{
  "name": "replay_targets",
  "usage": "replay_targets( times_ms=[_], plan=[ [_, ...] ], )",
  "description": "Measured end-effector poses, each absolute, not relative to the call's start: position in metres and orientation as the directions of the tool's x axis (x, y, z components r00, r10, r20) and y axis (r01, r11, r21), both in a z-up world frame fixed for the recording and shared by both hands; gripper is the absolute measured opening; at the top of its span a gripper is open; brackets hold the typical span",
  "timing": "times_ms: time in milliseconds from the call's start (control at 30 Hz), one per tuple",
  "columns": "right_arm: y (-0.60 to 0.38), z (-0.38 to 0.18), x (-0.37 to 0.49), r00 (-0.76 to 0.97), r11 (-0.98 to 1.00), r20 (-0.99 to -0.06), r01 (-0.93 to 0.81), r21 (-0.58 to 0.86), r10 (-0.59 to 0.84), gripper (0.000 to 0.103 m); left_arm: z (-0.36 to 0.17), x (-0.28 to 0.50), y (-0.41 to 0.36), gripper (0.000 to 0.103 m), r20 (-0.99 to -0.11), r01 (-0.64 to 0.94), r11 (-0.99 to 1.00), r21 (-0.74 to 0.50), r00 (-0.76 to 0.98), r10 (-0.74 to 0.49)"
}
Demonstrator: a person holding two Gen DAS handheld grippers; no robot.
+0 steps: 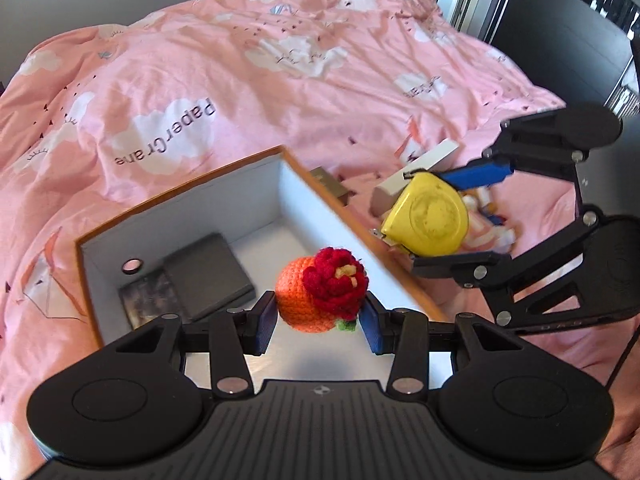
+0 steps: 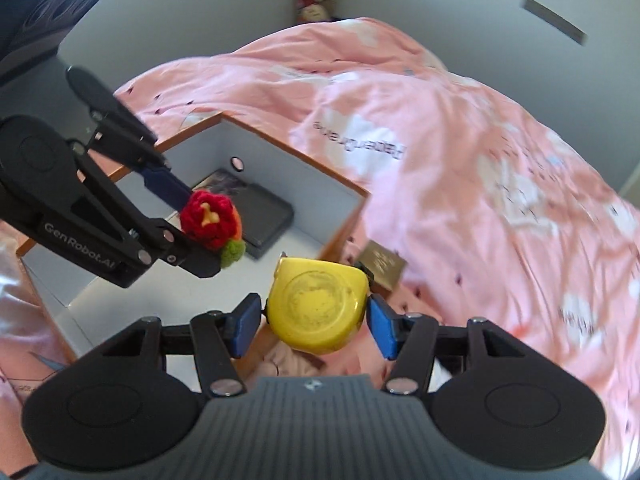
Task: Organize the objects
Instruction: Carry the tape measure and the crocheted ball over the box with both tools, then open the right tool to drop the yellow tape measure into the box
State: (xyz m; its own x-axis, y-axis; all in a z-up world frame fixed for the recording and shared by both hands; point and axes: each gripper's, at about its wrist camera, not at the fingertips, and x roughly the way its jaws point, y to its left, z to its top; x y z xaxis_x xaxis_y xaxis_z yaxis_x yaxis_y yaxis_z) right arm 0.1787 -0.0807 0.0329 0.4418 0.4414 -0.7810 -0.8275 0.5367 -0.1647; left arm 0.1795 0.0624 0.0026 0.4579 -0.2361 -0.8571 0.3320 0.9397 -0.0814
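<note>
Bright, soft daylight; fisheye bends the edges. The right wrist view smears the quilt [image 2: 500, 168] with motion blur; left sharper.

I see a crocheted yarn toy [image 1: 320, 292], fuzzy and matt, beside a smooth, scuffed yellow plastic tape measure [image 1: 426, 220]. The box [image 1: 320, 208] looks like matt white card with wood-brown edges, on soft, creased cotton-like bedding [image 1: 240, 80].

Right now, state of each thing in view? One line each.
Left tool: shut on the crochet toy, over the box.
Right tool: shut on the tape measure.
Crochet toy: held, off the surface.
Tape measure: held, tape retracted.
Box: open, no lid on; dark flat items inside.
Dark flat items: lying on the box floor.
</note>
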Motion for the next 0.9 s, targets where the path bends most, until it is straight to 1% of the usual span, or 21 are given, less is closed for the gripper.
replay_targets(
  times_ms=[133,200,300,400,567,733,900],
  plan=[
    [-0.042,0.020,0.199,0.414,0.475,-0.794,-0.861,-0.183,0.445,0.059,-0.008,0.192,0.079,0.050,-0.876,0.357,0.934,-0.026,0.442,-0.194],
    [-0.024,0.014,0.203,0.390,0.403,-0.803,-0.892,-0.207,0.450,0.059,-0.013,0.197,0.084,0.050,-0.882,0.384,0.923,0.009,0.437,-0.173],
    [0.004,-0.003,0.212,0.357,0.293,-0.840,-0.923,-0.250,0.409,0.060,-0.022,0.204,0.092,0.050,-0.891,0.408,0.912,0.039,0.427,-0.153],
    [0.027,-0.021,0.224,0.327,0.182,-0.882,-0.943,-0.279,0.341,0.059,-0.030,0.211,0.098,0.050,-0.899,0.419,0.907,0.047,0.414,-0.144],
    [0.054,-0.047,0.242,0.271,0.020,-0.926,-0.961,-0.276,0.263,0.060,-0.041,0.218,0.103,0.050,-0.904,0.447,0.893,0.049,0.401,-0.151],
    [0.068,-0.072,0.252,0.266,-0.107,-0.946,-0.951,-0.288,0.185,0.060,-0.050,0.222,0.102,0.050,-0.908,0.482,0.874,0.058,0.390,-0.154],
    [0.071,-0.088,0.257,0.247,-0.198,-0.955,-0.940,-0.278,0.164,0.060,-0.054,0.225,0.098,0.050,-0.908,0.501,0.862,0.072,0.391,-0.151]
  ],
)
